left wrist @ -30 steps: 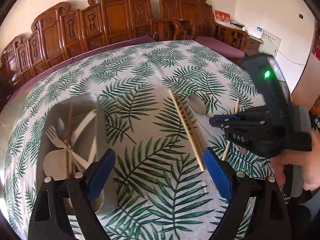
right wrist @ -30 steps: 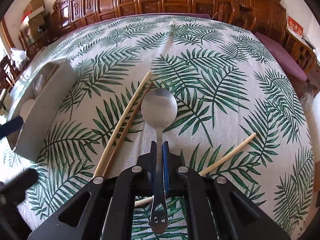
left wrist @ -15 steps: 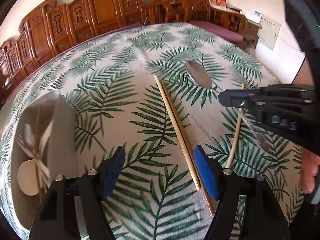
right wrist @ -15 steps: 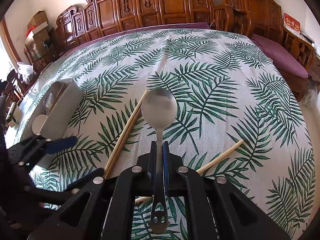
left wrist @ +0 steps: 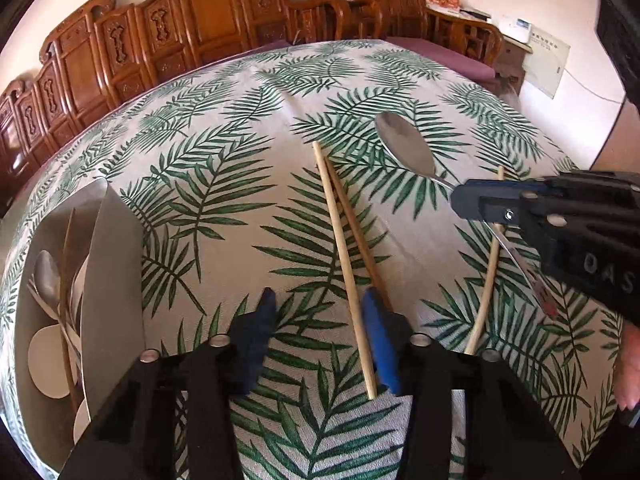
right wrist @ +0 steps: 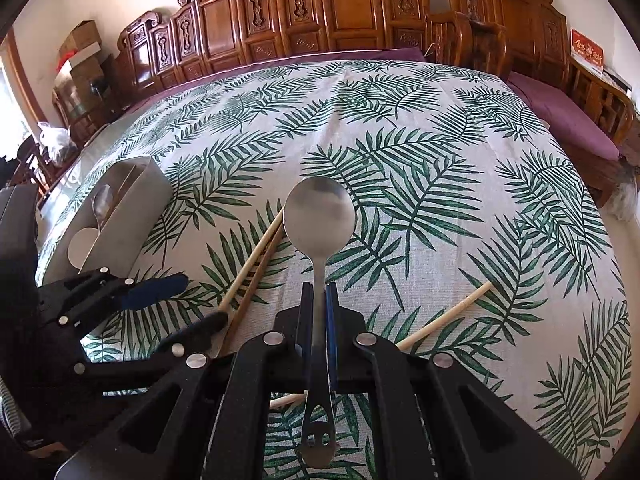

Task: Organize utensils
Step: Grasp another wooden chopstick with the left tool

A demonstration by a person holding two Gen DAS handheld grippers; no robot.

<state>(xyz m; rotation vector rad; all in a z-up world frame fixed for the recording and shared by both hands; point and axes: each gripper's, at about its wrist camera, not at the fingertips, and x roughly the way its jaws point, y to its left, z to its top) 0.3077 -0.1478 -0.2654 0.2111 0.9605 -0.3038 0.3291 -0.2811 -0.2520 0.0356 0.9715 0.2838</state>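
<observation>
Two grippers over a desk (left wrist: 248, 92) covered in a palm-leaf cloth. Right gripper (right wrist: 319, 312), lower centre of the right wrist view, jaws pressed together on the handle of a metal spoon (right wrist: 320, 216); the bowl sticks out ahead of the pads, the handle end with its cut-out hangs behind them. In the left wrist view the same spoon shows at upper right, clear of the cloth.

Left gripper (left wrist: 320, 336), bottom centre of its own view, jaws closing — blue pads astride the near ends of a pair of chopsticks (left wrist: 340, 236) that lie on the cloth side by side, running up toward frame centre. The pale stick passes just inside the right-hand pad; whether the pad touches it I cannot tell. The left-hand pad stands apart from both sticks.

A third, single chopstick (left wrist: 488, 264) lies at right of the left wrist view, passing beneath the right gripper's jaws; in the right wrist view it slants from lower centre to right.

Grey utensil tray (left wrist: 116, 280) at the left edge of the left wrist view — in it a spoon, pale flat utensils and dark sticks, not clearly sorted. A hand (left wrist: 628, 364) shows at the far right edge. Carved wooden chairs (right wrist: 344, 4) line the far side of the desk.
</observation>
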